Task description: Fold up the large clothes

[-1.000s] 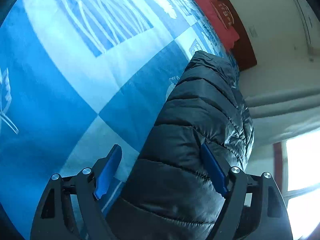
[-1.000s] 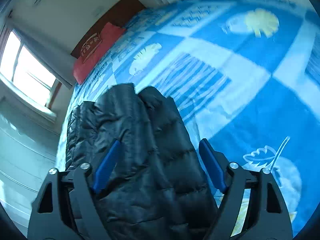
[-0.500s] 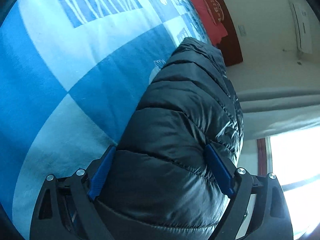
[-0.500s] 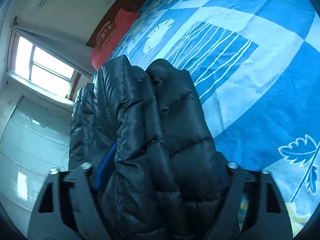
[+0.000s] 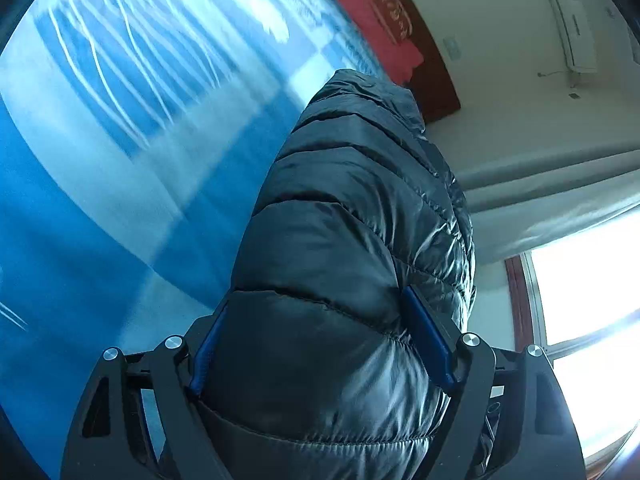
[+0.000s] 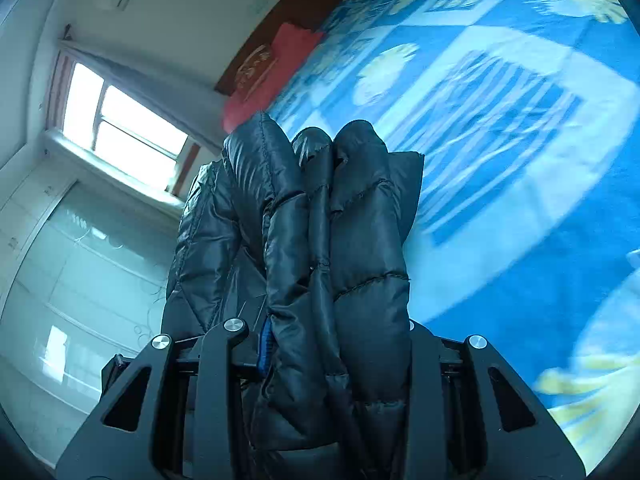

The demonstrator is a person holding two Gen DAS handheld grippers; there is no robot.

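Daylight is admitted through the window [image 6: 120,120], which is blown out to white in both views. Glare is caught on the quilted jacket [image 5: 360,280] on the side facing the window. A cold blue cast is noted throughout. The bedspread [image 5: 100,140] away from the window is smeared by motion blur. Edges are bent and vignetted black by fisheye distortion.
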